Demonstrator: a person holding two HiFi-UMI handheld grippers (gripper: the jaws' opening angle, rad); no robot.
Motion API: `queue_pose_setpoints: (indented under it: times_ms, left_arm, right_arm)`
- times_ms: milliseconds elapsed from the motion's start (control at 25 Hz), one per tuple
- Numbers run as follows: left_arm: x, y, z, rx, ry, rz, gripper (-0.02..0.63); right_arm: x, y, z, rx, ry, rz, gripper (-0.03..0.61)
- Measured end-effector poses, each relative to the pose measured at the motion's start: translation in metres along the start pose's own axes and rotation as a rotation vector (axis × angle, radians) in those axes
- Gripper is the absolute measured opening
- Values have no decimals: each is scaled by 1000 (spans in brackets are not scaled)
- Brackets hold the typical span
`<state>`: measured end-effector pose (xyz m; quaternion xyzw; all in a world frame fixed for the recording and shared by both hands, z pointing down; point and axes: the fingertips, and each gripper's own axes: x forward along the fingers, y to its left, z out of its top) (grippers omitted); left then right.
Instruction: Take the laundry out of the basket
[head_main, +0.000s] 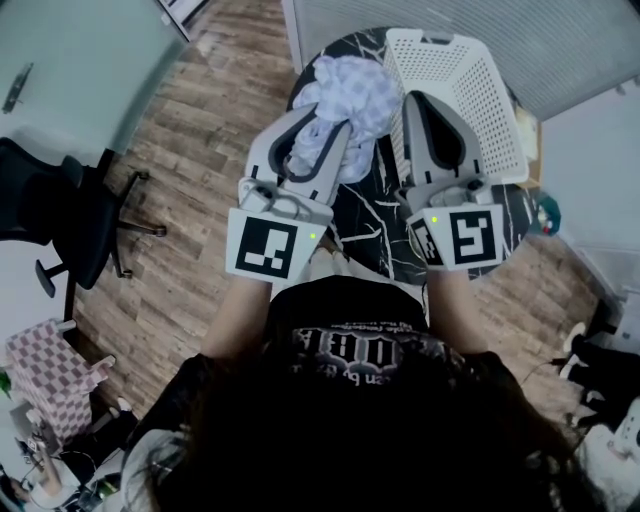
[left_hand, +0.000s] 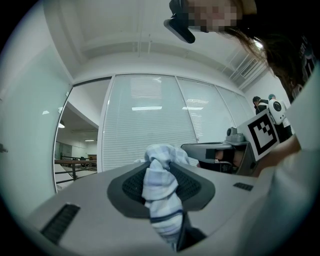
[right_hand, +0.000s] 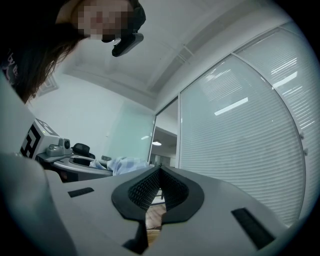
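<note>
The left gripper (head_main: 330, 122) had its jaws clamped on a bunched white-and-blue checked cloth (head_main: 352, 88). A twisted fold was pinched between the pads, and the rest billowed out past the tips. Beside it, the right gripper (head_main: 414, 100) had its jaws drawn together with nothing between them. The white laundry basket (head_main: 480, 90) sat on the black marbled table (head_main: 365, 225), beyond the right jaws, with the cloth held just left of its rim
</note>
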<state>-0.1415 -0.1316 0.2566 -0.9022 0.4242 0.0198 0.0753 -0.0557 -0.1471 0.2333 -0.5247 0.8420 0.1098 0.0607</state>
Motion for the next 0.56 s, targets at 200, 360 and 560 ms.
queue_pose_setpoints:
  times_ms: [200, 360, 560]
  left_arm:
    - [-1, 0, 0, -1, 1, -8, 113]
    - [0, -1, 0, -2, -1, -17, 113]
    - [2, -3, -3, 3, 7, -33, 114]
  right_arm:
    - [0, 0, 1, -1, 2, -8, 26]
    - [-1, -2, 1, -3, 0, -18, 26]
    - [-2, -6, 2, -2, -2, -30, 26]
